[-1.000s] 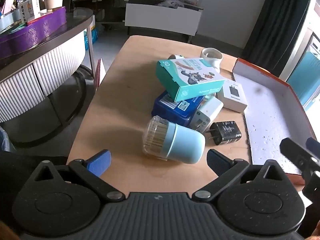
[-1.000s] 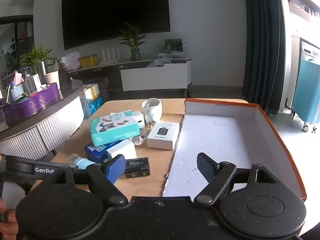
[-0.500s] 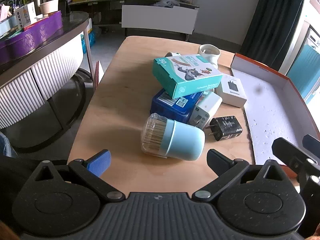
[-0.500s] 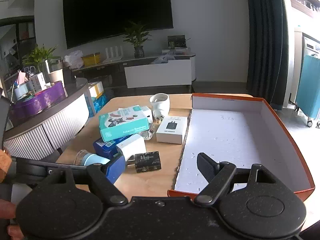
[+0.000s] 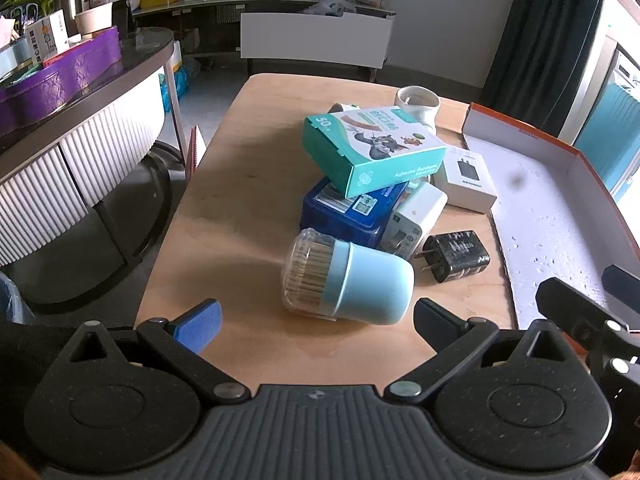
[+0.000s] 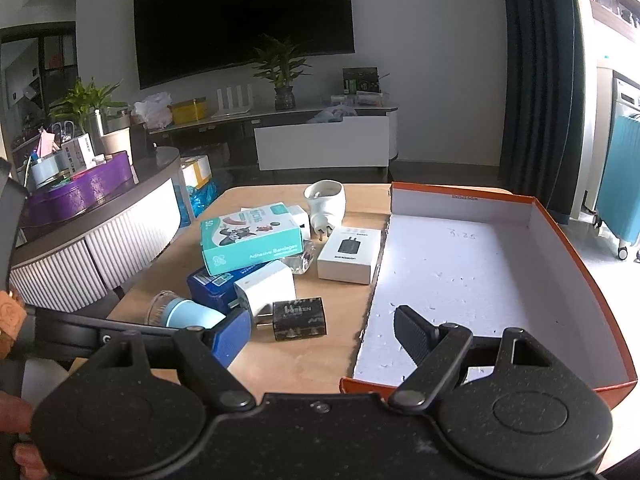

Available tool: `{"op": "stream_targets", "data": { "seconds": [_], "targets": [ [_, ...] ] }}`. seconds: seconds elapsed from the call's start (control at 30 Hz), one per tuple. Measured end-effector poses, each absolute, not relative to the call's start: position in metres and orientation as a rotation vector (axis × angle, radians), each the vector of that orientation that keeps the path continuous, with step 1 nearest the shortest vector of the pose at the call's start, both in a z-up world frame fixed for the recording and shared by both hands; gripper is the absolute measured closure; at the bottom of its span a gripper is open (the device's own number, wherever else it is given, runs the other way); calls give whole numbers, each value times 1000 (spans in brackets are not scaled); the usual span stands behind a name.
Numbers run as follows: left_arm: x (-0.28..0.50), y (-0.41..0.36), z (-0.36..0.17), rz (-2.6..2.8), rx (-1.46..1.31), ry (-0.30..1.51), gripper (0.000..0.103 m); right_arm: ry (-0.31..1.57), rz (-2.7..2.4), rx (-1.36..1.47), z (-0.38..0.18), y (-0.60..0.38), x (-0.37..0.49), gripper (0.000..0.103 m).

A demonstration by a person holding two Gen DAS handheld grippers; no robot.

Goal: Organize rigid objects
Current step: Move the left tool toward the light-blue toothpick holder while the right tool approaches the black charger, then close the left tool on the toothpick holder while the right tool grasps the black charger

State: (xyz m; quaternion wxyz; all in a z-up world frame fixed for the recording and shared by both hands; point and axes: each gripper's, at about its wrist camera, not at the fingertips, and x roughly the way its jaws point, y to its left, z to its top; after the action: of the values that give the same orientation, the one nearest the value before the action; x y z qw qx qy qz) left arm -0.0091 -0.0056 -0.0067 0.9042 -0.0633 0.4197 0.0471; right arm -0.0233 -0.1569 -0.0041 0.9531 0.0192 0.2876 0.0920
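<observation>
A pile of small items lies on the wooden table [image 5: 248, 200]. A light blue toothpick holder [image 5: 352, 282] lies on its side just ahead of my open, empty left gripper [image 5: 316, 320]. Behind it are a blue box [image 5: 344, 212], a teal bandage box [image 5: 372, 148] on top, a white charger [image 5: 416, 218], a black plug adapter [image 5: 456, 256], a white charger box [image 5: 468, 178] and a white cup [image 5: 418, 102]. An orange-edged empty box [image 6: 472, 276] lies to the right. My right gripper [image 6: 324, 332] is open and empty above that box's near left corner.
A curved counter [image 5: 80, 120] with a purple box [image 5: 60, 76] stands left of the table. A TV cabinet [image 6: 320, 140] stands behind. The right gripper's finger shows at the right edge of the left wrist view [image 5: 576, 308].
Both grippers have pulled back and risen slightly; the right view now shows more of the box and pile. No object has moved and both stay open.
</observation>
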Motion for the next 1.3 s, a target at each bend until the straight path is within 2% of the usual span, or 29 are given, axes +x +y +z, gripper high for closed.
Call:
{"op": "stream_targets", "data": {
  "seconds": [1.3],
  "targets": [
    [2, -5, -15, 81, -120, 874, 0, 610, 202, 17, -13, -155, -15, 10]
  ]
}}
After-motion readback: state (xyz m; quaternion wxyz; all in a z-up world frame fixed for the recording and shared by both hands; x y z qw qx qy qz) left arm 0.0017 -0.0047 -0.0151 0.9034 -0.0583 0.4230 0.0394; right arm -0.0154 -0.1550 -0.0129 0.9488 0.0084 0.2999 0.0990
